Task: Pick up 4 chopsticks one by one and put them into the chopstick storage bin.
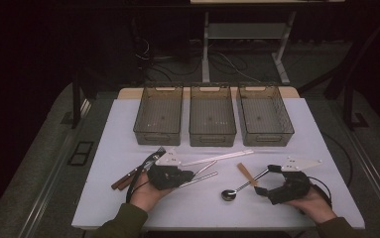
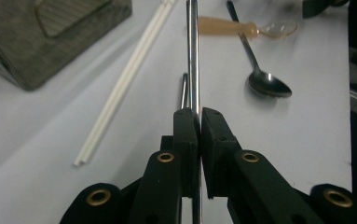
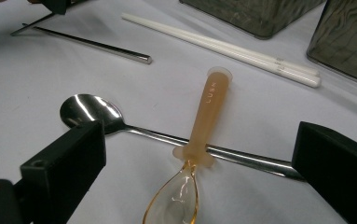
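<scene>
White table point(image 2: 306, 140): left claw point(image 2: 198, 116) pinches metal chopstick point(image 2: 193, 56).

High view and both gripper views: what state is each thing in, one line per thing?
Left gripper: shut on metal chopstick.
Metal chopstick: clamped between the fingers.
Second metal chopstick: flat on the table.
Right gripper: open, holding nothing.
Metal spoon: lying bowl-up.
Amber plastic spoon: lying across the metal spoon's handle.
White chopsticks: lying paired.
Three bins: empty.

Dark room, grey floor point(image 1: 38, 163), desk frame point(image 1: 206, 44), floor cables point(image 1: 227, 62)
</scene>
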The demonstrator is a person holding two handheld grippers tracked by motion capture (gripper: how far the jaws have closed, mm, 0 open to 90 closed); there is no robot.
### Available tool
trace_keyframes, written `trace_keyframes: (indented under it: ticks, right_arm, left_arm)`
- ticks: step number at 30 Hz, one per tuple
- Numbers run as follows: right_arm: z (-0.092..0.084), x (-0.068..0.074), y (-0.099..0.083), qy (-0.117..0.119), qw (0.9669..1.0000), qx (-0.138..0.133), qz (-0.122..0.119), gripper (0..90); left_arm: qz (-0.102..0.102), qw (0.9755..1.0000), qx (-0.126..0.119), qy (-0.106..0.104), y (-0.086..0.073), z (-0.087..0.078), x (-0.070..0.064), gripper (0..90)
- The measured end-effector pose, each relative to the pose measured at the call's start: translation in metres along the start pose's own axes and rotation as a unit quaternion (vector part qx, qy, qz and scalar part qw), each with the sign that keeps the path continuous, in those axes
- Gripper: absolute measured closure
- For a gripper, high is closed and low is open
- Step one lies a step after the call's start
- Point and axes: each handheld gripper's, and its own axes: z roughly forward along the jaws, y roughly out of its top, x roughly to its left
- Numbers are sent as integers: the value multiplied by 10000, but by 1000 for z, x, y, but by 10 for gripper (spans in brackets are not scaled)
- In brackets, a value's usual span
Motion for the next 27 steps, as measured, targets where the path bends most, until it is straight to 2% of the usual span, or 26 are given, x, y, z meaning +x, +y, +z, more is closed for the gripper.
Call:
trace_keyframes:
  ticks: [6, 11, 18, 27]
  right_arm:
    - [-1, 0, 0, -6, 10000, -32, 5, 28]
    - [-1, -1, 0, -10, 10000, -37, 21, 28]
    - [-2, -1, 0, -14, 10000, -56, 17, 28]
    - [-3, -2, 0, 2, 9999, -79, 70, 28]
  left_arm:
    - [12, 9998, -172, 70, 13, -6, 2, 845]
    - [48, 9992, -349, 166, 24, -17, 5, 845]
    - [-19, 9976, -628, 293, 37, -31, 16, 844]
    - [-203, 9958, -851, 271, 48, -43, 24, 845]
